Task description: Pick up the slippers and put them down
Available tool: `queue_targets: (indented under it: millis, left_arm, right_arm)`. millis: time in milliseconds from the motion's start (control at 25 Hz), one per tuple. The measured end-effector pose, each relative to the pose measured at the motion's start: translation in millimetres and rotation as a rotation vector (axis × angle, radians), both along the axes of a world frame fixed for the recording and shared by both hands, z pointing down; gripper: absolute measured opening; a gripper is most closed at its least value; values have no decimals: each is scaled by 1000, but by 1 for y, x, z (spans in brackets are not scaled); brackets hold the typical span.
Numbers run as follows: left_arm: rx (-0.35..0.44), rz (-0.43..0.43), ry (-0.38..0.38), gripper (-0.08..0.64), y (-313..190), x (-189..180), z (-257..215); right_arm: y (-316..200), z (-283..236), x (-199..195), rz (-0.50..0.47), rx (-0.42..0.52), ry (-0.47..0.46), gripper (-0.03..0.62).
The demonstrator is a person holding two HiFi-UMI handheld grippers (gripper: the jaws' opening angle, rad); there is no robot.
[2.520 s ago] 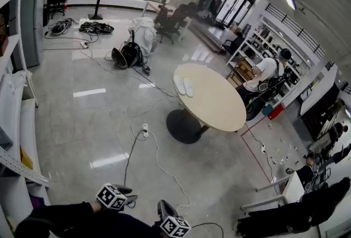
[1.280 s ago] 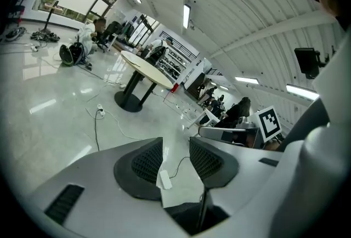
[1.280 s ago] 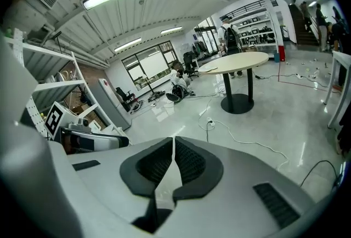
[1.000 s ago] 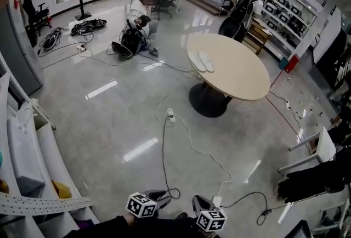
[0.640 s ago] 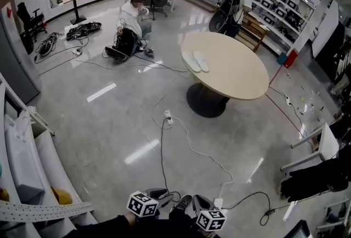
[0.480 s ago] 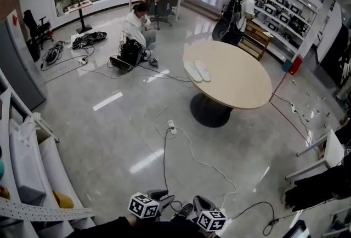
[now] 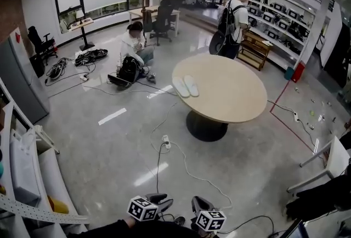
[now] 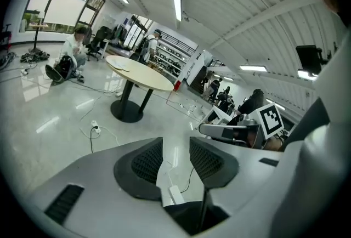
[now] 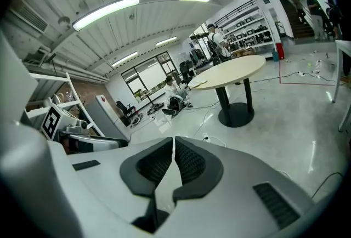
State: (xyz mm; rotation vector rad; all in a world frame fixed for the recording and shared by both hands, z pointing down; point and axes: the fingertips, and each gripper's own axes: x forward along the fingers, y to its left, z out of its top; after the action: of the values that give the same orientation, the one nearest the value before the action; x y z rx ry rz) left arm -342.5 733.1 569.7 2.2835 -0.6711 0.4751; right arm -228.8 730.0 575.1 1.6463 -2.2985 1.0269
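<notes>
A pair of white slippers (image 7: 185, 86) lies side by side on the left part of a round beige table (image 7: 230, 94), far ahead of me across the floor. Both grippers show at the bottom edge of the head view, well short of the table. My left gripper (image 7: 159, 198) is open, and between its jaws (image 8: 176, 146) I see only floor. My right gripper (image 7: 198, 202) is shut with nothing in it (image 9: 174, 146). The table also appears in the left gripper view (image 8: 140, 72) and the right gripper view (image 9: 230, 69).
A white power strip (image 7: 164, 142) and cables trail over the glossy floor between me and the table. One person sits on the floor (image 7: 133, 45) by a black bag (image 7: 129, 69); another with a backpack (image 7: 233, 20) stands behind the table. Shelves (image 7: 22, 171) line the left.
The table and slippers have drawn nearer as I moved forward across the floor with both grippers. The backpack person shifted behind the table. Neither gripper's jaws changed.
</notes>
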Motion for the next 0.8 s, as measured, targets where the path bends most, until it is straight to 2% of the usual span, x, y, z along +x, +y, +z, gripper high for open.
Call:
queue_targets:
  millis: [120, 240, 400, 600, 800]
  left_arm:
    - [3, 7, -17, 164, -3, 26, -3]
    - [-7, -5, -26, 164, -7, 45, -6]
    - [-13, 21, -40, 164, -11, 67, 5]
    - [-45, 20, -35, 164, -32, 71, 16]
    - [-50, 52, -25, 164, -86, 65, 20]
  right_arm:
    - [-4, 1, 30, 18, -5, -12, 25]
    - [-5, -2, 48, 12, -8, -27, 25]
    - [-12, 7, 69, 27, -2, -24, 25]
    - [-29, 18, 72, 31, -34, -22, 25]
    - [-79, 19, 71, 79, -50, -2, 25]
